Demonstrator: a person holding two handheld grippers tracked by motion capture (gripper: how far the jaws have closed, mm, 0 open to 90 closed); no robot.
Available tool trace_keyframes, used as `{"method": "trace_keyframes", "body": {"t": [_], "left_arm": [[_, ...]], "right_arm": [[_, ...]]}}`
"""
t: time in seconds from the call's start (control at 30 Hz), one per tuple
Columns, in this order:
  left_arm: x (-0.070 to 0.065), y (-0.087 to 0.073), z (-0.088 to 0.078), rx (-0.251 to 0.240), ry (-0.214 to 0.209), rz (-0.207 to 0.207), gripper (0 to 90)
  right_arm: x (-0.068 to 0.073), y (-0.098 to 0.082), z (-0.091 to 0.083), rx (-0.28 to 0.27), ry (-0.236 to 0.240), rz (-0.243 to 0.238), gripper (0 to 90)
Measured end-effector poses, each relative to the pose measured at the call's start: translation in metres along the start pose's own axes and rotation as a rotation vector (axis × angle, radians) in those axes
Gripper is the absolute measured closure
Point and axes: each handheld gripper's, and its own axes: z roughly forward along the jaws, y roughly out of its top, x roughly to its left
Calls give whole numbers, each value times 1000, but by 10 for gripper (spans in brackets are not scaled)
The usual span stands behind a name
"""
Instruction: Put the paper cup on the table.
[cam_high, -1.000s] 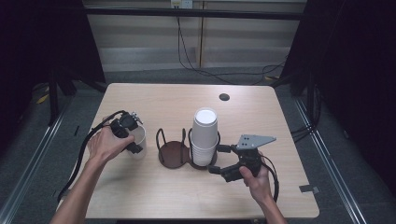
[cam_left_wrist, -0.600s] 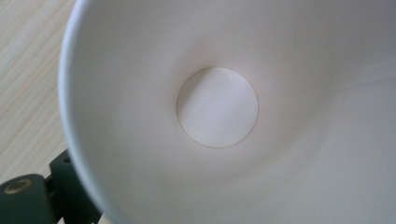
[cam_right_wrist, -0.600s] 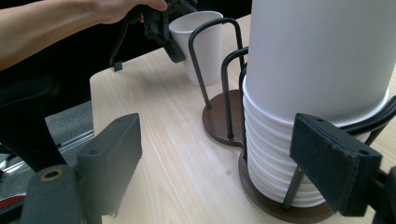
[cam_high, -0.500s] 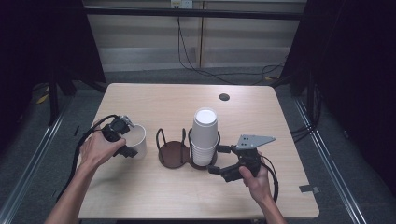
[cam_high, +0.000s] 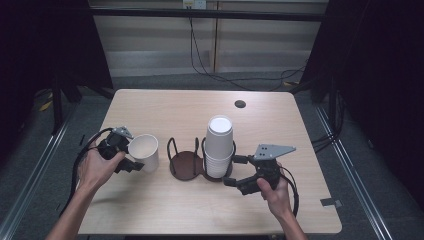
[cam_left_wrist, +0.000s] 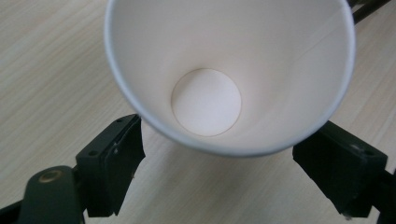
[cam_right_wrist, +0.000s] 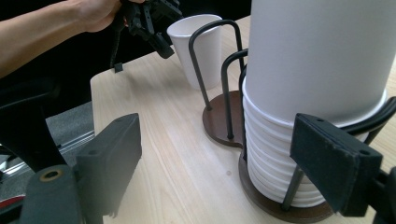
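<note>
Closing jaws on our left gripper (cam_high: 134, 162) have just been drawing in around the single paper cup (cam_high: 145, 152), which stands upright just left of the wire cup holder (cam_high: 186, 159), though whether the pads press its wall yet we cannot tell. Our right gripper (cam_high: 234, 172), jaws spread wide and empty, waits just right of the holder beside the cup stack (cam_high: 218, 148). We judge the cup light, thin-walled and easily crushed, so we should pinch it gently across the wall below the rim.
</note>
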Motion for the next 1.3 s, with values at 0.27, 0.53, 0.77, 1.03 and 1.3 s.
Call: {"method": "trace_keyframes", "body": {"t": [0.27, 0.53, 0.77, 1.03, 1.3], "left_arm": [[-2, -18, -5, -57, 11, -42, 163], [-7, -40, -10, -186, -13, -114, 167], [-15, -56, -16, -307, -35, -149, 168], [-46, -65, -21, -401, -27, -72, 168], [-74, -72, -22, -490, -23, -78, 168]], "right_arm": [[-1, -1, 0, -1, -3, 3, 168], [-1, -1, 0, -2, -4, 3, 168], [-1, -3, -1, -2, -9, 6, 168], [0, -6, -4, -2, -18, 12, 168], [0, -12, -7, 1, -30, 25, 168]]}}
